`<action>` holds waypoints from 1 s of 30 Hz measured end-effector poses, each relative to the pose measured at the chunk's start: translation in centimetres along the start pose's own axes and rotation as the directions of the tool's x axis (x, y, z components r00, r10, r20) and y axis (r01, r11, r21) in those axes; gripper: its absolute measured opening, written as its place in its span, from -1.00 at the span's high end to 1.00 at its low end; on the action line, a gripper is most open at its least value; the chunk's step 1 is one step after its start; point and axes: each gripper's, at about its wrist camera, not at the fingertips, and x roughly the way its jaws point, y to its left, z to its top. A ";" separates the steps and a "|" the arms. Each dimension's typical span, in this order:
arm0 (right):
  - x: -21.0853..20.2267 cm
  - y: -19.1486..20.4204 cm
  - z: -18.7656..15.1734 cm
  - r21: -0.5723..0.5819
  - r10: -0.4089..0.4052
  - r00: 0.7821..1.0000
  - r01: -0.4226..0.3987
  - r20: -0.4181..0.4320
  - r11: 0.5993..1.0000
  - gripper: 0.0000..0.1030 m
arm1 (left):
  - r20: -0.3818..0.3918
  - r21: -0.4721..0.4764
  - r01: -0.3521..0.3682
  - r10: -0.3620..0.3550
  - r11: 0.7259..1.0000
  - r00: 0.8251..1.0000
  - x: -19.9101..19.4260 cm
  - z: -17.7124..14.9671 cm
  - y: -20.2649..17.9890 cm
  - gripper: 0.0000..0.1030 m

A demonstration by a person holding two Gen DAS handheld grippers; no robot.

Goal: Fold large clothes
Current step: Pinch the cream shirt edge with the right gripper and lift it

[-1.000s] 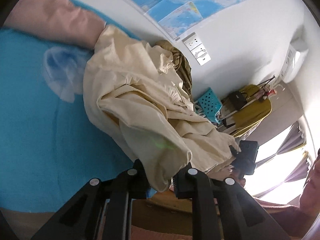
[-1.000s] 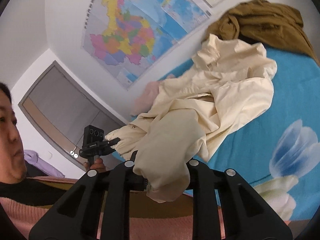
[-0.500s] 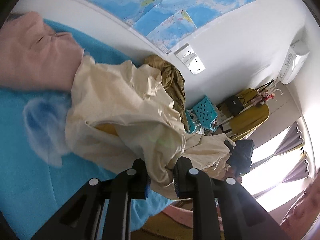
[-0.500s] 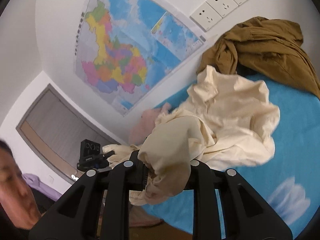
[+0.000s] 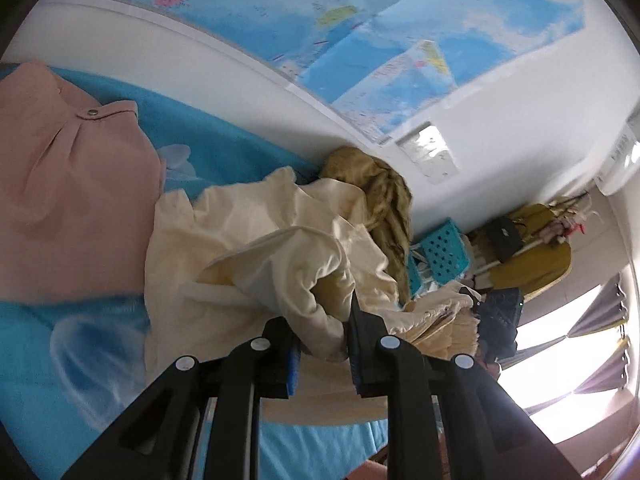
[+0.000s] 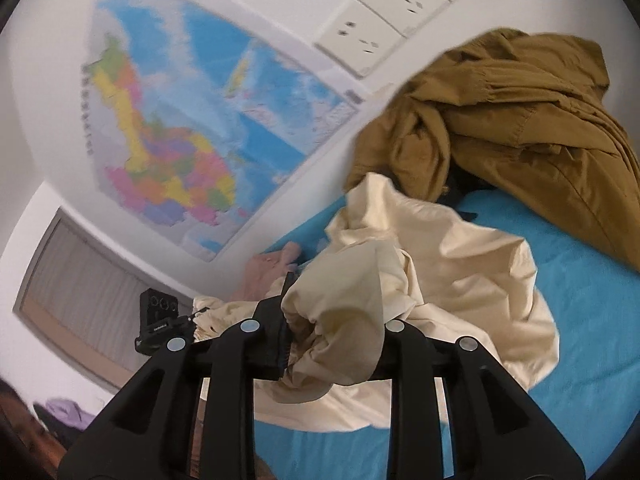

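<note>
Against a wall hung with a map point(image 6: 176, 128), a blue bed point(image 6: 580, 320) was seen, the cream garment point(image 6: 460, 264) heaped on it. The left claw point(image 5: 320, 340) and right claw point(image 6: 332, 344) were each clamped on bunched cloth, the right one's jaws having just been opening. Judged: lifting to spread; flat laying was needed next.

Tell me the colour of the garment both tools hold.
Cream, clearest in the right wrist view.

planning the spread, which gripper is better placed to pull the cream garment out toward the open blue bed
Right gripper: open blue bed lies beside its bunch of cream garment; the left gripper faces the pink garment.
</note>
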 end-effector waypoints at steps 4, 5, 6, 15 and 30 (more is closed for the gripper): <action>2.3 -2.0 1.8 0.042 -0.054 0.998 0.055 -0.018 0.998 0.52 | -0.019 -0.009 -0.056 0.056 0.998 0.998 2.4 2.5 0.7 0.62; 2.9 -2.7 2.2 0.066 -0.063 0.998 0.065 -0.026 0.996 0.52 | -0.027 -0.018 -0.065 0.065 0.998 0.998 3.0 3.2 1.0 0.62; 3.3 -3.2 2.5 0.076 -0.067 0.997 0.069 -0.034 0.995 0.52 | -0.030 -0.017 -0.076 0.076 0.997 0.997 3.4 3.6 1.2 0.61; 6.9 -7.1 4.9 0.154 -0.100 0.993 0.107 -0.057 0.982 0.50 | -0.075 -0.053 -0.155 0.151 0.986 0.986 7.4 7.3 3.7 0.59; 8.4 -8.7 6.0 0.190 -0.126 0.989 0.140 -0.080 0.972 0.36 | -0.105 -0.082 -0.208 0.199 0.975 0.974 10.3 8.9 6.4 0.58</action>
